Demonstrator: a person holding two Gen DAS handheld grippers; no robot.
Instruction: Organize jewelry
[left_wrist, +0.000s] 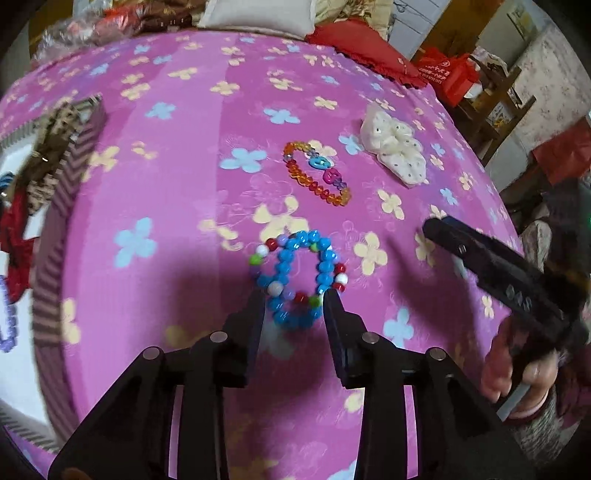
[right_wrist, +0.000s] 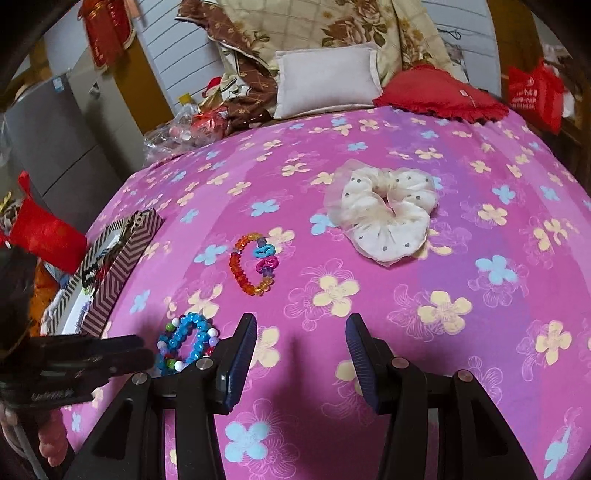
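Because the blue faceted-bead bracelet (left_wrist: 295, 282), lying on the pink flowered bedspread (left_wrist: 192, 206) at twelve o'clock between the part-open, empty left gripper's (left_wrist: 293, 295) tips, looks light, floppy and slippery, pinching its near arc seems safest.

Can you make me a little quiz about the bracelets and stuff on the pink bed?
1. True or false: the white scrunchie lies inside the striped box.
2. Which bracelet sits between the left tool's fingers: A the blue bead bracelet, B the orange bead bracelet?
3. Fill in: the right tool holds ____.

Key: 1 false; 2 A; 3 nothing.
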